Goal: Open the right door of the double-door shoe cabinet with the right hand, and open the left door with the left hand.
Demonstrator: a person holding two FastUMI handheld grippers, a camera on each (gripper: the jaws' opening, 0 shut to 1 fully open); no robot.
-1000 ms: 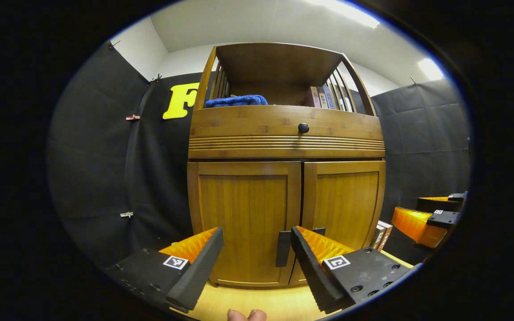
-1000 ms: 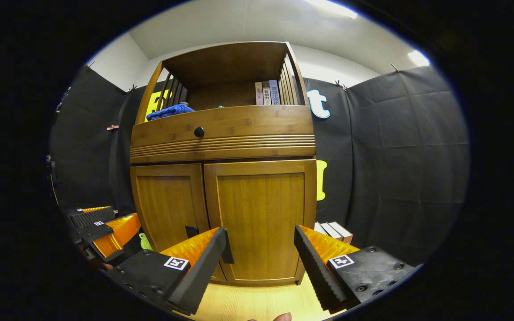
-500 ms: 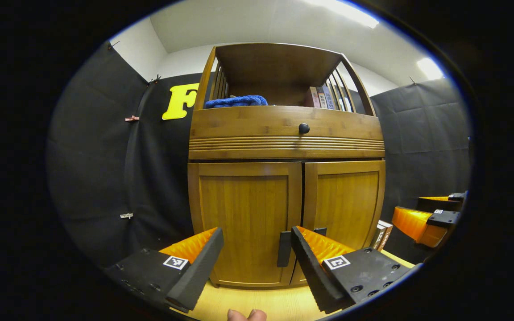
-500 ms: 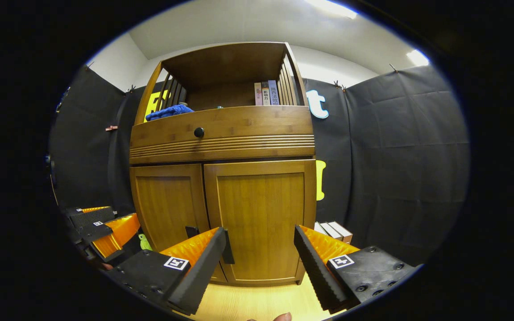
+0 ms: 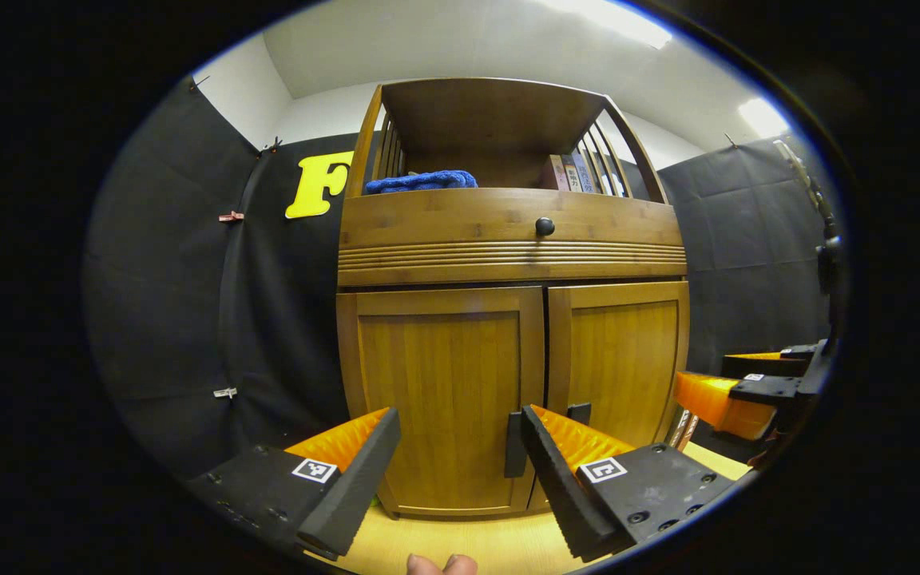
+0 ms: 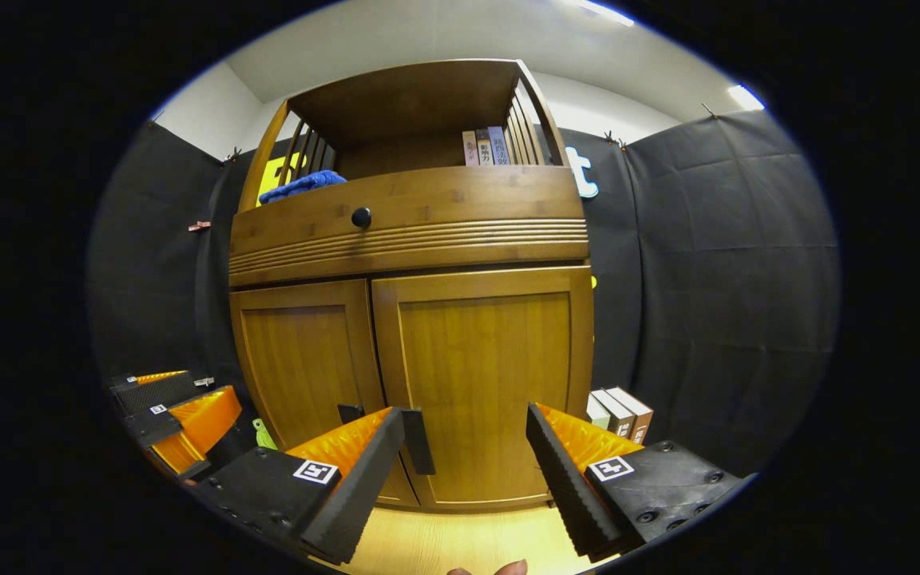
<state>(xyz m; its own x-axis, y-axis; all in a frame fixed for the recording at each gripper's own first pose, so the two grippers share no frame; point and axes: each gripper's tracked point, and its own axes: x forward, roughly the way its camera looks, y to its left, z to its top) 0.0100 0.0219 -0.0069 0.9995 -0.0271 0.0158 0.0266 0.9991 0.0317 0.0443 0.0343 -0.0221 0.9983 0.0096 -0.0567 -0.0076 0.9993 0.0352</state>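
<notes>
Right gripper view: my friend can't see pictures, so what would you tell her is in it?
A wooden cabinet with both doors shut stands ahead, and the open right gripper points at the right door. A blue cloth and books sit on its top shelf. The left gripper is low at the left.

You face the wooden double-door shoe cabinet (image 5: pixel 508 319): its left door (image 5: pixel 444 395) beside its right door (image 5: pixel 620 359), a drawer with a round knob (image 5: pixel 544 227) above them. On the shelf above, a folded towel (image 5: pixel 420 181) lies left, upright books (image 5: pixel 572 172) right. More books (image 6: pixel 620 411) sit right of the cabinet's base.
</notes>
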